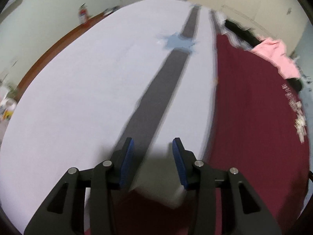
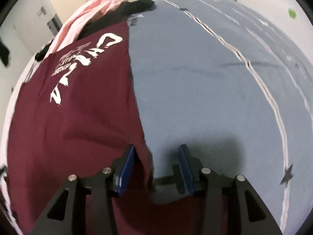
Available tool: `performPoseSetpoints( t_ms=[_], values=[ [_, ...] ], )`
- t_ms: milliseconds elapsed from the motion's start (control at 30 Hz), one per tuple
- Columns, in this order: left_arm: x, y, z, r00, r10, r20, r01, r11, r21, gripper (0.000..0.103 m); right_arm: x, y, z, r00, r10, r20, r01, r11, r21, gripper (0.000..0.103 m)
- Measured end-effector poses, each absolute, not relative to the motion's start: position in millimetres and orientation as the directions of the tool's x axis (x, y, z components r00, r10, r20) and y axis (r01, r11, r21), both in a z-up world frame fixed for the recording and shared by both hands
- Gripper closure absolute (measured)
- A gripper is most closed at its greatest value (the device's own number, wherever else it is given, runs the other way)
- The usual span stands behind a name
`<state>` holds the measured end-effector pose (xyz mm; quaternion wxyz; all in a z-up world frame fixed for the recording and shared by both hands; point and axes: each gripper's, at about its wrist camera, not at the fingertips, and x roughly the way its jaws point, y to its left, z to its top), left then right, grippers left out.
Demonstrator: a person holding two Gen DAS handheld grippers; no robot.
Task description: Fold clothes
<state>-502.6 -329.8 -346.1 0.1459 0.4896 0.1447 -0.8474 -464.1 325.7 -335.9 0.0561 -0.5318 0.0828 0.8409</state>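
We have the maroon T-shirt (image 2: 78,117) lying flat on the bedsheet (image 2: 205,98), one long side folded straight, near the pile of clothes (image 1: 273,54) at the far edge. Our left gripper (image 1: 153,162) and right gripper (image 2: 156,166) stand part-open, empty. We judge the next fold needs fresh grips on its hem.

Maroon T-shirt (image 2: 78,117) lies spread flat on the pale blue bedsheet (image 2: 195,88), white lettering (image 2: 82,58) face up; one straight edge crosses the sheet. Beyond it, a heap: pink garment (image 2: 78,19) draped over black clothing (image 2: 137,4), touching the shirt's far end. Pink garment crumpled, unfolded.
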Motion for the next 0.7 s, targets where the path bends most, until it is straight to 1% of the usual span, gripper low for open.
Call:
performPoseSetpoints(
  t_ms=[67,167,300,400,467,533,567,600,633,667,700],
  values=[
    [-527.5,-309.7,-336.5,-0.515,-0.054,-0.855,0.327,-0.935,-0.138,0.065,-477.3,323.2,-323.9,-0.471,0.03,-0.882,-0.181,-0.981,0.064,0.061],
    [-581.9,-283.3,-332.2,-0.558,0.008,-0.83,0.236,-0.957,-0.168,0.065,-505.4,316.2,-306.5,-0.54,0.023,-0.842,-0.177,-0.98,0.087,0.059],
    [-652.9,-252.0,-333.8,-0.587,0.053,-0.808,0.146,-0.974,-0.17,0.065,-564.9,285.9,-311.6,-0.562,-0.048,-0.825,-0.092,-0.989,0.12,0.059],
    [-712.9,-245.6,-343.0,-0.576,0.063,-0.815,0.14,-0.975,-0.174,0.065,-610.1,261.2,-327.9,-0.55,-0.077,-0.832,-0.053,-0.99,0.127,0.059],
    [-734.8,-244.1,-352.6,-0.567,0.033,-0.823,0.133,-0.982,-0.131,0.065,-637.8,245.6,-342.4,-0.534,-0.079,-0.842,-0.049,-0.991,0.124,0.059],
    [-744.9,-250.3,-362.4,-0.544,-0.03,-0.839,0.144,-0.988,-0.059,0.065,-658.6,241.5,-353.0,-0.529,-0.074,-0.845,-0.065,-0.99,0.127,0.059],
    [-753.7,-254.9,-368.4,-0.533,-0.072,-0.843,0.161,-0.987,-0.018,0.065,-667.0,241.6,-358.8,-0.526,-0.061,-0.848,-0.078,-0.99,0.119,0.059],
    [-762.8,-259.5,-374.5,-0.522,-0.114,-0.846,0.178,-0.984,0.023,0.069,-675.1,242.9,-363.5,-0.528,-0.046,-0.848,-0.088,-0.99,0.108,0.059],
    [-763.5,-269.8,-376.0,-0.522,-0.162,-0.838,0.217,-0.975,0.054,0.069,-682.6,245.9,-367.3,-0.536,-0.028,-0.844,-0.094,-0.991,0.092,0.059],
    [-764.0,-280.2,-377.3,-0.52,-0.21,-0.828,0.256,-0.963,0.084,0.067,-686.3,250.0,-368.5,-0.543,-0.016,-0.84,-0.102,-0.991,0.085,0.059],
    [-764.7,-293.2,-377.8,-0.521,-0.205,-0.828,0.284,-0.957,0.058,0.058,-688.6,254.4,-368.8,-0.548,-0.007,-0.836,-0.11,-0.991,0.081,0.059]
  ],
)
